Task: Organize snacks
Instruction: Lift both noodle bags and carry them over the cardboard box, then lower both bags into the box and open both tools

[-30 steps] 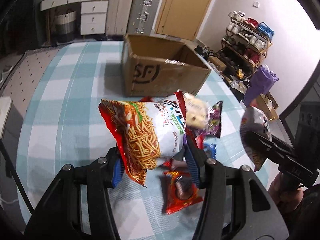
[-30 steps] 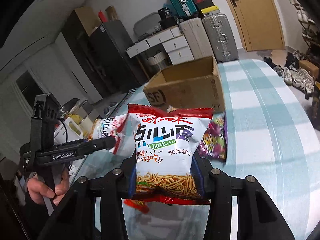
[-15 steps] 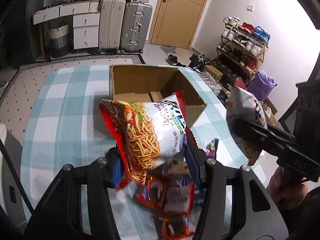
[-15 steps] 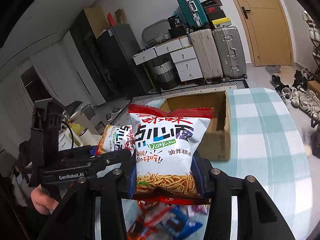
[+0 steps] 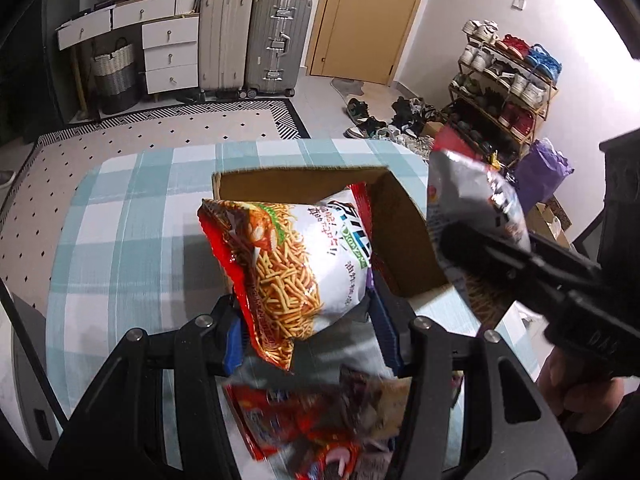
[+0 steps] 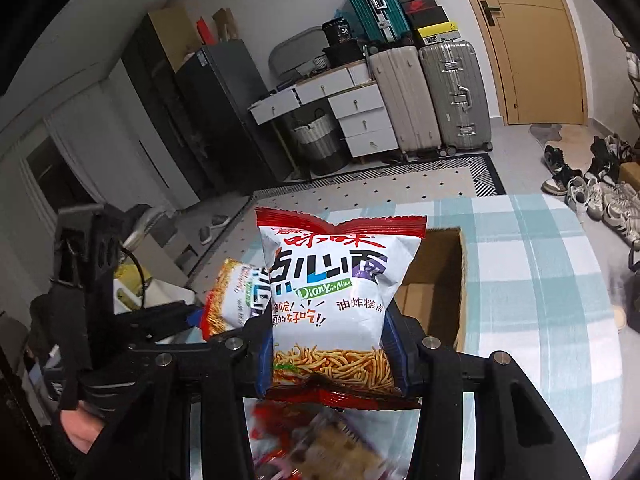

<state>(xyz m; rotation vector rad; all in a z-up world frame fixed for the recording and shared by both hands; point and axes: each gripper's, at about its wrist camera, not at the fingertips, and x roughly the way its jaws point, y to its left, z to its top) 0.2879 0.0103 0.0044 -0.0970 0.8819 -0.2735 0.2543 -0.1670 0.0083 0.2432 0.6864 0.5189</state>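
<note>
The left claw (image 5: 308,320) squeezes a puffy red and white noodle snack bag (image 5: 296,268), tilted over the open cardboard box (image 5: 404,248). The right claw (image 6: 332,356) pinches a matching snack bag (image 6: 336,296), upright above the checked tabletop (image 6: 532,280).

Pretty cluttered room behind the bench

White walls, a tan wooden door (image 5: 362,20), two hard-shell suitcases (image 5: 256,36) beside a white drawer unit (image 5: 170,56) with a woven basket (image 5: 116,76). A loaded shoe rack (image 5: 504,80) sits right, shoes litter the pale floor, and a dotted rug (image 5: 160,136) has a striped border.
</note>
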